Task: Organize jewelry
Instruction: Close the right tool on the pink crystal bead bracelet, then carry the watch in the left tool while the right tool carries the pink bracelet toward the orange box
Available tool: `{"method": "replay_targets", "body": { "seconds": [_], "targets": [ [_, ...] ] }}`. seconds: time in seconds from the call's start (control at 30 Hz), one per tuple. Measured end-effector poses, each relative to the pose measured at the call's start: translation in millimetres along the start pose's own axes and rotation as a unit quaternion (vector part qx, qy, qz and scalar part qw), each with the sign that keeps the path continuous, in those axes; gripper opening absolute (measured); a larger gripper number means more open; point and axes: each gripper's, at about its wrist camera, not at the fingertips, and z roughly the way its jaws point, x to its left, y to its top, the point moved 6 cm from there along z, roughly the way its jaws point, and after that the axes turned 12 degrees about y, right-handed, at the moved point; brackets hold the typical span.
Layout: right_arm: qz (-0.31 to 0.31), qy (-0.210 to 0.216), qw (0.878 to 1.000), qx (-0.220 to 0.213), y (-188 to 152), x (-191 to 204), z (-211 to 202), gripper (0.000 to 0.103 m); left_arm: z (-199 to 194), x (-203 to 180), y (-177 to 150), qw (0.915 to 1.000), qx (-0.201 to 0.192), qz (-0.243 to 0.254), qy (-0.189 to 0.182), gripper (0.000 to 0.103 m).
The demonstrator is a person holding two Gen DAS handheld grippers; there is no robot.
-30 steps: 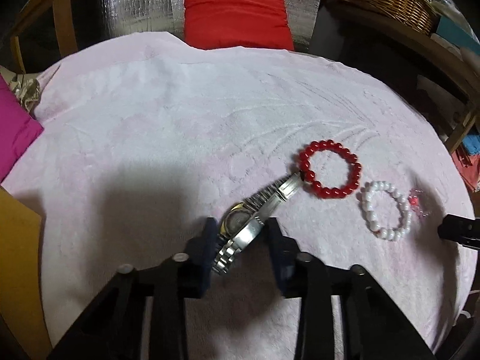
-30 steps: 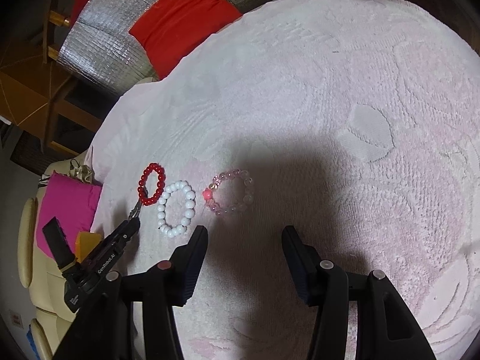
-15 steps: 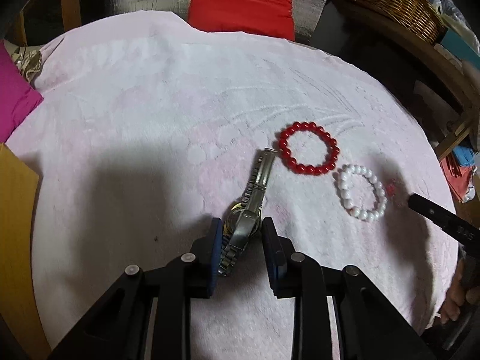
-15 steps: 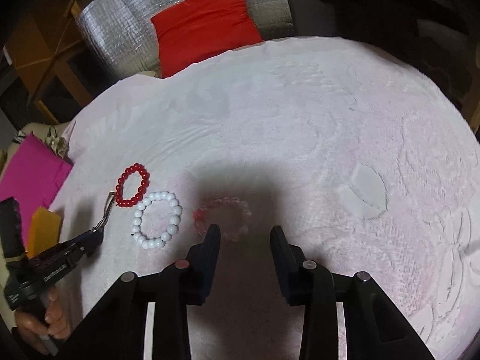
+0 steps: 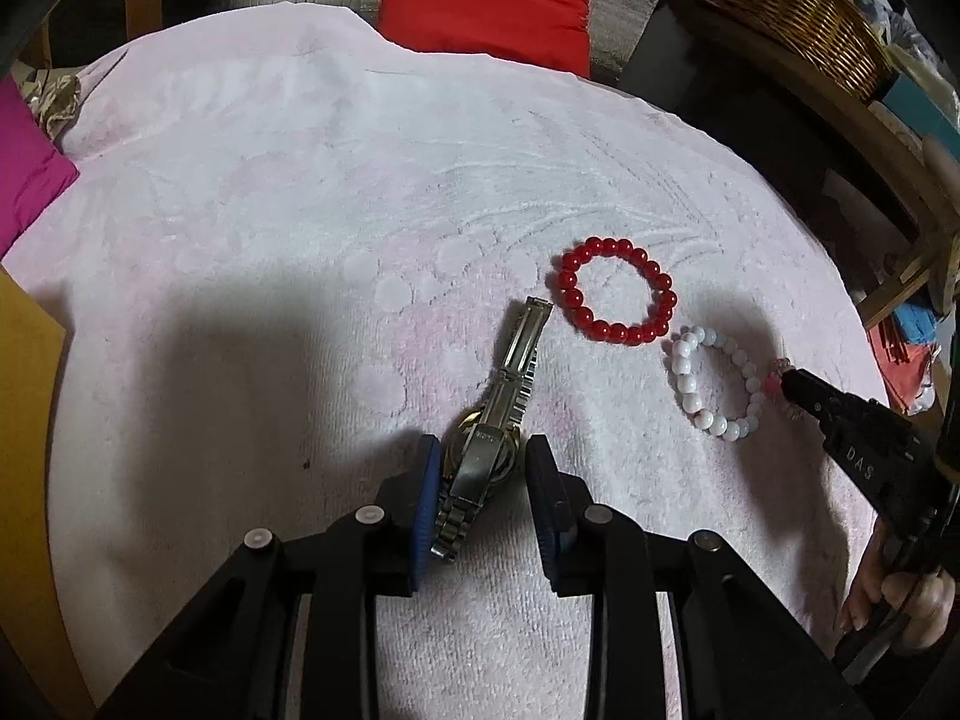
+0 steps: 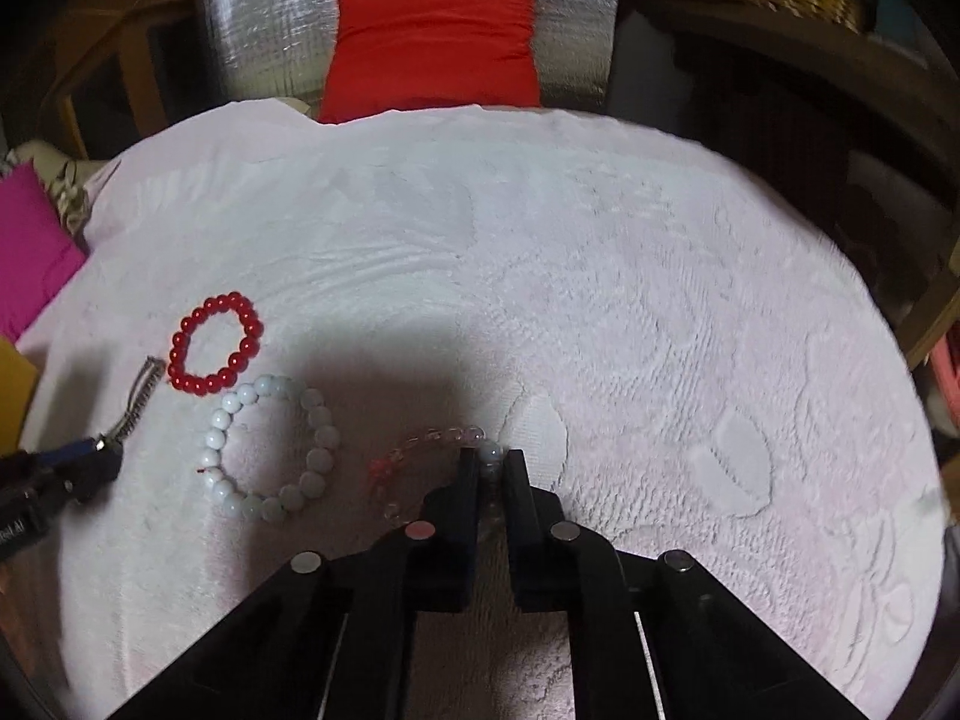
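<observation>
A silver watch (image 5: 487,439) lies on the pale pink cloth (image 5: 300,240), its case between the fingers of my left gripper (image 5: 480,450), which stand a little apart from it. A red bead bracelet (image 5: 617,291) and a white bead bracelet (image 5: 714,384) lie to its right; both also show in the right wrist view, red (image 6: 215,343) and white (image 6: 270,447). My right gripper (image 6: 491,462) is shut on a bead of the clear pink bracelet (image 6: 420,444), which rests on the cloth.
A red cushion (image 5: 486,0) on silver foil sits behind the table. A wicker basket (image 5: 792,12) stands at the back right, a magenta cushion (image 5: 27,168) at the left. The right gripper's body (image 5: 870,456) is at the cloth's right edge.
My right gripper turned, moved onto the pink bracelet and closed on a bead. My left gripper slid the watch back from the red bracelet, then opened slightly around it.
</observation>
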Motion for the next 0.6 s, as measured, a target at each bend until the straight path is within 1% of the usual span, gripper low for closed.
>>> {"method": "replay_targets", "body": {
  "seconds": [0.3, 0.6],
  "targets": [
    [0.024, 0.025, 0.999, -0.010, -3.1, -13.0, -14.7, 0.009, -2.2, -7.2, 0.4, 0.9997, -0.007, 0.017, 0.014, 0.027],
    [0.050, 0.041, 0.998, -0.018, -6.5, -31.7, -25.4, 0.009, -16.2, -13.5, -14.3, 0.9994, -0.003, 0.030, 0.013, 0.027]
  ]
}}
